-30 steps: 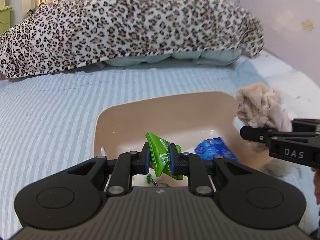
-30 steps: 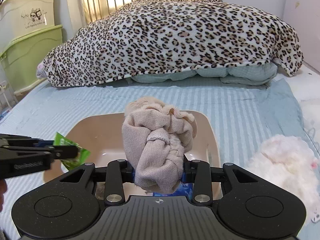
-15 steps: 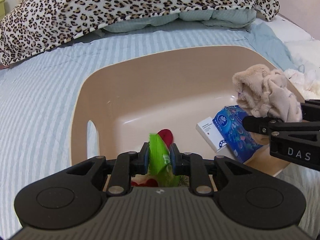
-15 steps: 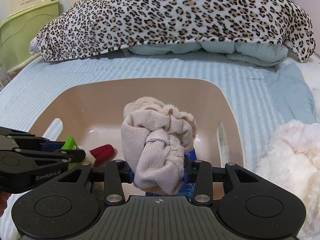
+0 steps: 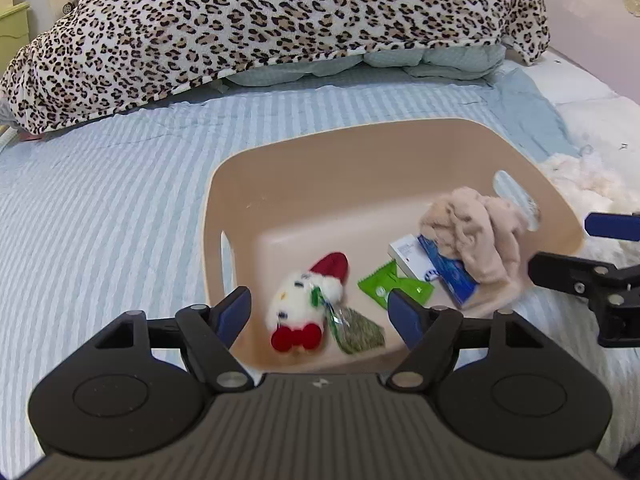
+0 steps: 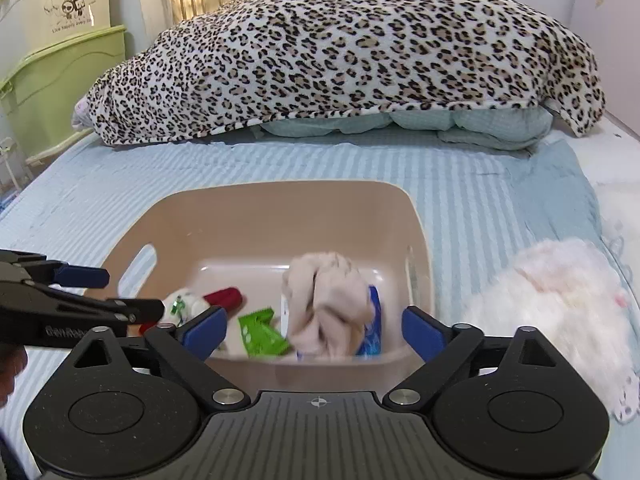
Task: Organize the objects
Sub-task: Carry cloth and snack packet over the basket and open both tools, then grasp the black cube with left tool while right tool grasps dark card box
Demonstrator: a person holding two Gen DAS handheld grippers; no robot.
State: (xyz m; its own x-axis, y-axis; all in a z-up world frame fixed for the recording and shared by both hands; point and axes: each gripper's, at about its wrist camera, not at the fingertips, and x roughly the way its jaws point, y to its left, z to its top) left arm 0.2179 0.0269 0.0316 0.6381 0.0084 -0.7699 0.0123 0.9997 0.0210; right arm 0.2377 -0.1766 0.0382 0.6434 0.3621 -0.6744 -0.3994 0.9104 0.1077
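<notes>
While both grippers hang over the bed, the tan bin sits on the striped sheet with many things inside. A small white plush toy with a red hat lies near the bin's left wall. A dark green packet touches the toy. A bright green packet lies flat in the middle of the bin floor. A white box and a blue tissue pack lie by the right wall, and the beige cloth bundle rests on top of them.

The left gripper has its jaws spread wide with nothing between them; the bright green packet lies below, in the bin. The right gripper is spread wide too, and the beige cloth bundle sits loose in the bin beyond its jaws. A fluffy white blanket lies on the bed just right of the bin.
</notes>
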